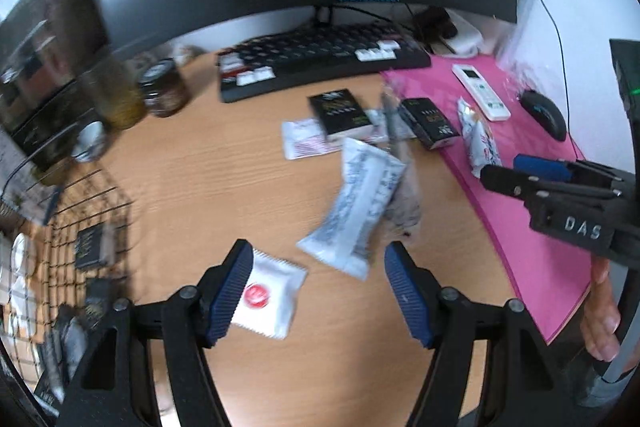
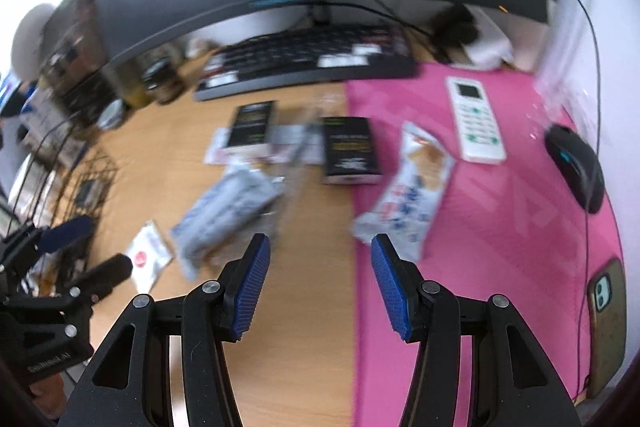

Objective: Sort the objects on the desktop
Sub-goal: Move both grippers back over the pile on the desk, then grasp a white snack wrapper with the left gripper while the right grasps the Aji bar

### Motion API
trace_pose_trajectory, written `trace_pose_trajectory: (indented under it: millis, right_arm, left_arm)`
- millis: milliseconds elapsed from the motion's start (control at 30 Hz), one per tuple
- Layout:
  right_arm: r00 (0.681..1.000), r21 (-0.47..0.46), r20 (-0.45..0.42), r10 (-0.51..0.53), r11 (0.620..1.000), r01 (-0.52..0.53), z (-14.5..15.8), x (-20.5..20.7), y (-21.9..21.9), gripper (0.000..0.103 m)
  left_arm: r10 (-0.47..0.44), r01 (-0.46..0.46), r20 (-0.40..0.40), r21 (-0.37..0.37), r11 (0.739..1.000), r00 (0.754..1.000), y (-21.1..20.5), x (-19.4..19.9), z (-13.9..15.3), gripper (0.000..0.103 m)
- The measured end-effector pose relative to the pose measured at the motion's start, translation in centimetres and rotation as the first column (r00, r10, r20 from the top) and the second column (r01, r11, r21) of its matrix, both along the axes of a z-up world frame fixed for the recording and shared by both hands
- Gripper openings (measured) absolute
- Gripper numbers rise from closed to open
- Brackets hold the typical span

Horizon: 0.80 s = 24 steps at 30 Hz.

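Both the left gripper (image 1: 318, 289) and right gripper (image 2: 320, 289) hang wide open and empty, the small white sachet (image 1: 270, 297) touching the left's left finger, so closing could probably nudge it aside.

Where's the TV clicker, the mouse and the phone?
white remote (image 2: 475, 121): right wrist view, on its keypad.
black mouse (image 2: 576, 167): right wrist view, on its back.
phone (image 2: 606, 323): right wrist view, on its case.
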State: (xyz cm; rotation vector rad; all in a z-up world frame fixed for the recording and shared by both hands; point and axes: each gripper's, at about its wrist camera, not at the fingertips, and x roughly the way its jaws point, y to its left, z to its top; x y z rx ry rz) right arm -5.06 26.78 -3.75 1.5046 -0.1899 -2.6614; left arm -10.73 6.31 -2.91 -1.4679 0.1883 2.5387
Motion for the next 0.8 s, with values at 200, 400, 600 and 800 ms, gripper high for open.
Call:
trace_pose_trajectory:
  millis: [200, 400, 600, 800]
  right_arm:
    - [0.998, -0.009, 0.035, -0.048, 0.999, 0.048, -1.3, -2.0, 2.6, 0.052]
    - [0.995, -0.016, 0.062, -0.075, 0.997, 0.076, -2.6, -4.3, 3.9, 0.052]
    - [0.992, -0.018, 0.09, -0.088, 0.996, 0.09, -3.9, -6.1, 4.5, 0.052]
    - [0.991, -0.005, 0.107, -0.08, 0.997, 0.081, -4.8, -7.2, 4.5, 0.053]
  left_arm:
    - [-0.037, 0.037, 0.043, 0.003, 0.999, 0.998, 2.3, -2.4, -1.7, 0.073]
    - [-0.055, 0.056, 0.079, -0.009, 0.998, 0.995, 3.6, -4.8, -3.4, 0.073]
    - [-0.051, 0.052, 0.11, -0.01, 0.999, 0.993, 3.6, -6.5, -4.8, 0.073]
    - [-0.05, 0.051, 0.127, -0.001, 0.999, 0.991, 3.5, -7.3, -5.5, 0.073]
